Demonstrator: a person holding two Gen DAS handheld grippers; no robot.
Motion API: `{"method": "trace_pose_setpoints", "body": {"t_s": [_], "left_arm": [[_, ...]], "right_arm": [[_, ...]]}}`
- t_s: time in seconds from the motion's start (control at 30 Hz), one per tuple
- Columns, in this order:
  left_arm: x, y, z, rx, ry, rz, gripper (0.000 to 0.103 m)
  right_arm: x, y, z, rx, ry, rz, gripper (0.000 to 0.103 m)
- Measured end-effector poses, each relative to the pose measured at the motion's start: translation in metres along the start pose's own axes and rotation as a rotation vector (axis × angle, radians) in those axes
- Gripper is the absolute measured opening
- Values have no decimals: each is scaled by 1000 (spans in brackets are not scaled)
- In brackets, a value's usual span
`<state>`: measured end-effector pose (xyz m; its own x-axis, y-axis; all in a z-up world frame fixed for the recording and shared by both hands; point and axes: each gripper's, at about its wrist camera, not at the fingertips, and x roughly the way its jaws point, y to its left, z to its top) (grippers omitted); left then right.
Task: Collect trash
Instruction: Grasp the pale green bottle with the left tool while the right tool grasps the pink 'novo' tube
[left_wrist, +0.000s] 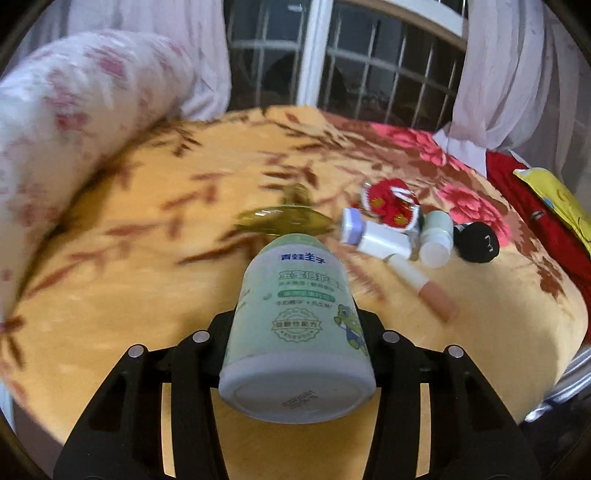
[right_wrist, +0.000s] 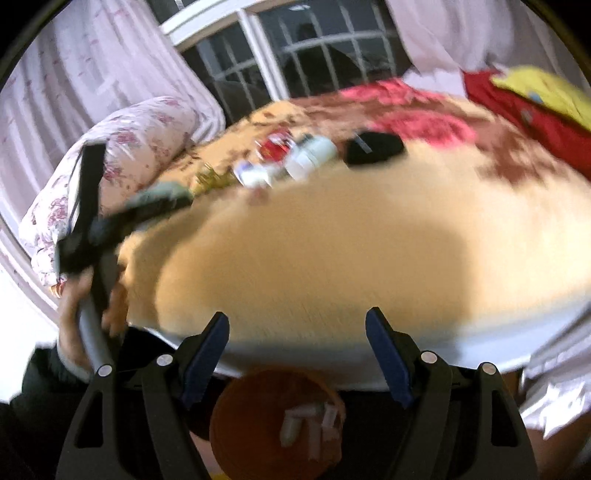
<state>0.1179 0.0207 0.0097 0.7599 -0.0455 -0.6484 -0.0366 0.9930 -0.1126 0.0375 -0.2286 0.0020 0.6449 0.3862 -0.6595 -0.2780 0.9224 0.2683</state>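
My left gripper (left_wrist: 295, 321) is shut on a pale green bottle (left_wrist: 295, 332) with a white base, lifted above the yellow floral blanket (left_wrist: 147, 295). Beyond it lies a small heap: a green wrapper (left_wrist: 284, 218), a red wrapper (left_wrist: 388, 201), a white bottle with a lilac cap (left_wrist: 369, 236), a small pale bottle (left_wrist: 437, 238), a black round thing (left_wrist: 476, 242) and a pink-tipped tube (left_wrist: 421, 286). My right gripper (right_wrist: 297, 347) stands open and empty over the bed's near edge, above an orange bin (right_wrist: 251, 413) holding white items. The blurred left gripper (right_wrist: 85, 221) shows at the left there.
A rolled floral quilt (left_wrist: 74, 110) lies along the bed's left side. A barred window (left_wrist: 351, 55) and pale curtains (left_wrist: 517, 74) stand behind. Red cloth (left_wrist: 535, 221) and a yellow bag (left_wrist: 554, 199) lie at the right. A hand (right_wrist: 74, 314) grips the left tool's handle.
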Motion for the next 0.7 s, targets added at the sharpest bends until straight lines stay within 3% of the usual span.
{"method": "trace_pose_setpoints", "body": {"t_s": [0.1,0.27,0.43,0.5,0.57,0.63,0.7], "left_arm": [[-12,13,-7,16,-33,30,45],[-8,29,-14,-24,-20,21,45],[3,35,-20,-43,-10,12,45],[3,35,-22,-40,-18,12,45],[3,34,-23,-34,-24,14,45],[3,33,-24,-31,-31,19,45],[3,32,-25,-28,-35,21,45]], "right_arm": [[29,17,40,-87,9,-4,77],[95,36,92,-138,55,-15,75],[150,45,105,-151,127,-63,48],[169,44,103,-152,167,-93,46],[170,45,100,-151,153,-102,43],[163,53,93,-180,119,-116,20],[155,58,86,-205,75,-136,17]]}}
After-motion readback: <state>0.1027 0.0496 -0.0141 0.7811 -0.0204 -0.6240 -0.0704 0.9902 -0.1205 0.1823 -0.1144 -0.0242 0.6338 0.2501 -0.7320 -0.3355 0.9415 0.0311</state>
